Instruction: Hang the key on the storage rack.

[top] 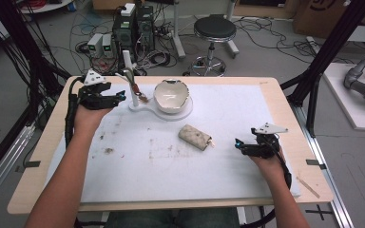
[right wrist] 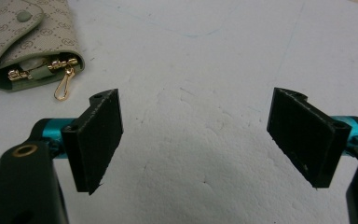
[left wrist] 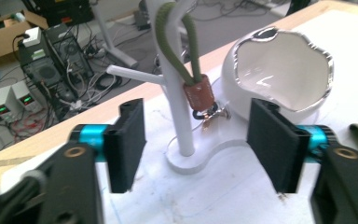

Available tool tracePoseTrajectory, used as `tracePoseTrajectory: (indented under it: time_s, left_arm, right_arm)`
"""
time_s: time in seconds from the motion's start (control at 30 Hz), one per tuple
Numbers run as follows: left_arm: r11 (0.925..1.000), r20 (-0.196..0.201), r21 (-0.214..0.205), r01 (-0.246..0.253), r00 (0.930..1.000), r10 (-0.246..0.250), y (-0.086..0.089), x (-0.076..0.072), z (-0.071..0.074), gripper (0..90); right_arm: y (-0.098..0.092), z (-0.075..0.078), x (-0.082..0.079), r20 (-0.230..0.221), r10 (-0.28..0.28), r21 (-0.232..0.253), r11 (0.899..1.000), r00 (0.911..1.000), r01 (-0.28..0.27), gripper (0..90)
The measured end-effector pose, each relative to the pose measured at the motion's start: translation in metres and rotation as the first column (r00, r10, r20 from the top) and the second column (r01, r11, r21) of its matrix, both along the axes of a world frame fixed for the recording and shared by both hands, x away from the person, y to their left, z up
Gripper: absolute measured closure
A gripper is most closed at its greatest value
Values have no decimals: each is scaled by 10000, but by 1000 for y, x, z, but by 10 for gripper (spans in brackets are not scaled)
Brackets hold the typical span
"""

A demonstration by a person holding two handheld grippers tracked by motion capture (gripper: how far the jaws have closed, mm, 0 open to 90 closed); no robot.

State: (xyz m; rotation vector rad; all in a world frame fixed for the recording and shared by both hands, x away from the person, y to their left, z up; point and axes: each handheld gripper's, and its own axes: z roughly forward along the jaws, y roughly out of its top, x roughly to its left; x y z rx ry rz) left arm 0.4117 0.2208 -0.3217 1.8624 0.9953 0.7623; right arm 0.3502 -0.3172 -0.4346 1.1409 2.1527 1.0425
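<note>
A white peg stand [top: 129, 76] rises from a flat white base at the back of the mat. An olive strap [left wrist: 186, 46] with a brown leather tab and a metal clasp hangs on it. On the same base beside the stand sits a white bowl [top: 170, 100] with a silver wavy rim. My left gripper [top: 120, 97] hovers just left of the stand, open, with nothing between its jaws [left wrist: 200, 142]. A beige patterned key pouch [top: 195, 136] with a gold clasp lies mid-mat [right wrist: 28, 42]. My right gripper [top: 238, 144] rests open to the pouch's right [right wrist: 198, 140].
The white mat [top: 171, 171] is stained with brown marks at its left centre. It covers a wooden table [top: 290, 109]. Beyond the far edge stand a stool [top: 214, 31], computer boxes and cables on the floor. Black frame posts flank both sides of the table.
</note>
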Motion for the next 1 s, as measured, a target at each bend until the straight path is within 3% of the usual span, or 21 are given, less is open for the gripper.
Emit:
tracePoseTrajectory:
  time_s: [0.1,0.23,0.53,0.87,1.0]
  left_arm:
    - [9998,79,-155,110,9999,-109,-1,-7,-2,348]
    - [9995,-113,-187,259,9996,-261,-3,-15,-12,279]
    - [9962,-146,-443,743,9971,-750,-8,-26,-21,260]
    - [9820,-321,-936,1643,9853,-1679,-9,-54,-45,251]
    - [9790,-344,-1098,1716,9837,-1763,-9,-64,-54,232]
  right_arm:
    - [0,0,0,-14,6,39,10000,10000,-6,184]
    - [0,2,-1,5,30,161,9999,10000,-30,184]
    - [0,1,-1,24,78,77,9999,10000,-78,184]
    - [1,2,-2,69,143,97,9999,9999,-143,184]
    - [1,2,-2,102,169,95,9998,9998,-170,184]
